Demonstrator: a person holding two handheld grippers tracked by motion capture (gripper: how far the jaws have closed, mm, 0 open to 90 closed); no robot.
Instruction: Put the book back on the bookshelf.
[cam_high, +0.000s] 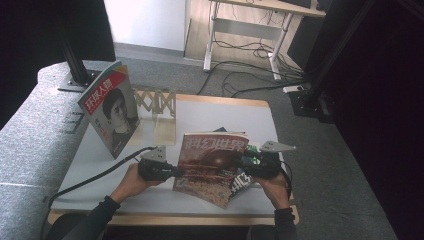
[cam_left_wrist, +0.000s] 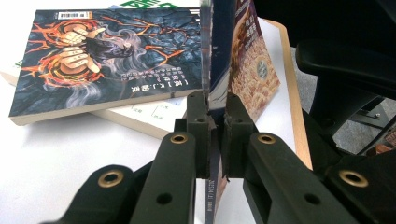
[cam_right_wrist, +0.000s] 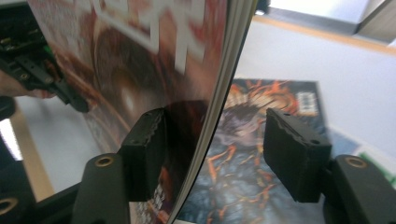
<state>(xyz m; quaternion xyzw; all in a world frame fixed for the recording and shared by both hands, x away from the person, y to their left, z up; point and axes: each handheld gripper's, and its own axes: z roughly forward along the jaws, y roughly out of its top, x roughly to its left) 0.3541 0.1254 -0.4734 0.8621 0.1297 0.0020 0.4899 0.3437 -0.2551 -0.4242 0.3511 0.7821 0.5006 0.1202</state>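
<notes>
High view: we pinched the floppy magazine (cam_high: 212, 165) by its left edge with left gripper (cam_high: 172, 171); right gripper (cam_high: 246, 162) jaws spread, not gripping.

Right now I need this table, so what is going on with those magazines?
A person is holding a red-covered magazine upright over the white tabletop. The left gripper is clamped on one edge. The right gripper has its jaws apart around the opposite edge, not pressing. Beneath lies a dark paperback with orange flames. Another magazine with a portrait cover stands at the wooden rack.
</notes>
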